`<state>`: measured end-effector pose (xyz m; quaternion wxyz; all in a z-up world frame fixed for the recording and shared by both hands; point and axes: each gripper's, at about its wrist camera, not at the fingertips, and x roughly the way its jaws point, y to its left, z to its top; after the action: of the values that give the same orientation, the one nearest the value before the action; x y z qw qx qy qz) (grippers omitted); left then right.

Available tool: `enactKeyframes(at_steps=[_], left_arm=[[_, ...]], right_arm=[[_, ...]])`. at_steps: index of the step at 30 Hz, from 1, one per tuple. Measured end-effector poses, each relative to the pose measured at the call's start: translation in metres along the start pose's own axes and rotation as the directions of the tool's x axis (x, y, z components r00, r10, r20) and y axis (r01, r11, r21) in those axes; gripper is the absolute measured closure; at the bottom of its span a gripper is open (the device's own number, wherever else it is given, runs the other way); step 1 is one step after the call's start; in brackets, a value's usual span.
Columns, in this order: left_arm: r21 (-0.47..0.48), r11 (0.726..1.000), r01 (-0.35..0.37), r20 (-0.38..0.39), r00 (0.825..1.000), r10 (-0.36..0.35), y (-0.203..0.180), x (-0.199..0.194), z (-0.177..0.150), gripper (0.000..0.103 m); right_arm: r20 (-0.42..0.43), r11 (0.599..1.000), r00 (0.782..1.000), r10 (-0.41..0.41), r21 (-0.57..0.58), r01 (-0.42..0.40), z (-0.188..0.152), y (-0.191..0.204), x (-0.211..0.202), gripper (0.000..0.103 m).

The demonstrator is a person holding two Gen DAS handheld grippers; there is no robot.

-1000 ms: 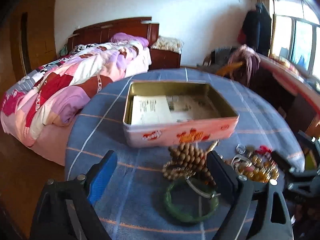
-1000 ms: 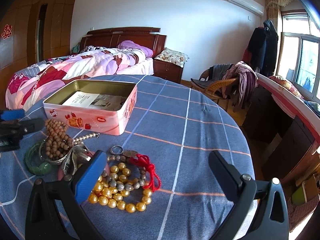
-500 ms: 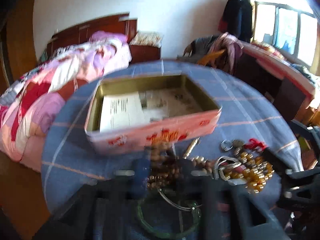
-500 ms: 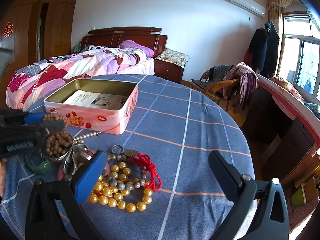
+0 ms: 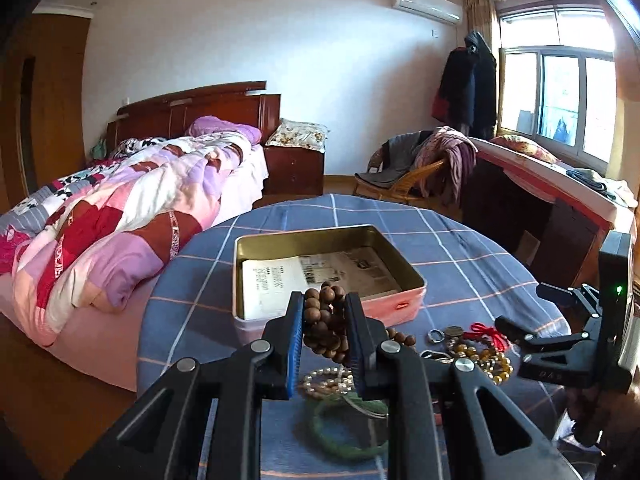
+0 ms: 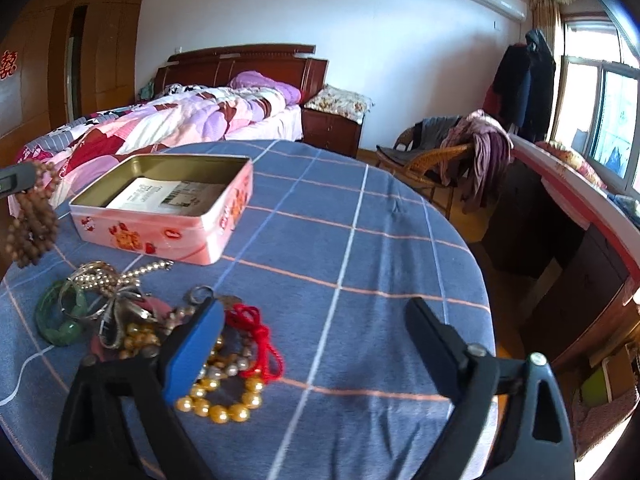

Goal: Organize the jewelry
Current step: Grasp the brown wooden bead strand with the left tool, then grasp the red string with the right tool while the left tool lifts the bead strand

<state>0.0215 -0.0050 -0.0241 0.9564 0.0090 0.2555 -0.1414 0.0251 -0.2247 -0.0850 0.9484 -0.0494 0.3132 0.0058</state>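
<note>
Lifting: left tool (image 5: 323, 322) clamped on beads (image 5: 325, 326), now raised off surface (image 6: 360, 240), frame centre.
Right tool (image 6: 312, 336): apart, idle.
Next: tin (image 5: 408, 276).

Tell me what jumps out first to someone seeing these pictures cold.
The left gripper is shut on a bunch of brown wooden beads, held above the table just in front of the open pink tin. Near the open right gripper lies a tangle of jewelry: gold pearls, a red cord and a green bangle.
</note>
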Motion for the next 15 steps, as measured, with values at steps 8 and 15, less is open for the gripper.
enactKeyframes(at_steps=[8,15], left_arm=[[-0.006,1.000,0.014,-0.045,0.999,-0.014,0.003,0.013,-0.010,0.083],[0.006,1.000,0.026,-0.062,0.998,-0.026,-0.003,0.014,-0.015,0.083]], right_arm=[[-0.066,0.991,0.989,0.132,-0.020,-0.134,-0.001,0.004,0.005,0.029],[-0.134,0.980,0.973,0.190,-0.040,-0.197,-0.005,0.011,0.017,0.059]])
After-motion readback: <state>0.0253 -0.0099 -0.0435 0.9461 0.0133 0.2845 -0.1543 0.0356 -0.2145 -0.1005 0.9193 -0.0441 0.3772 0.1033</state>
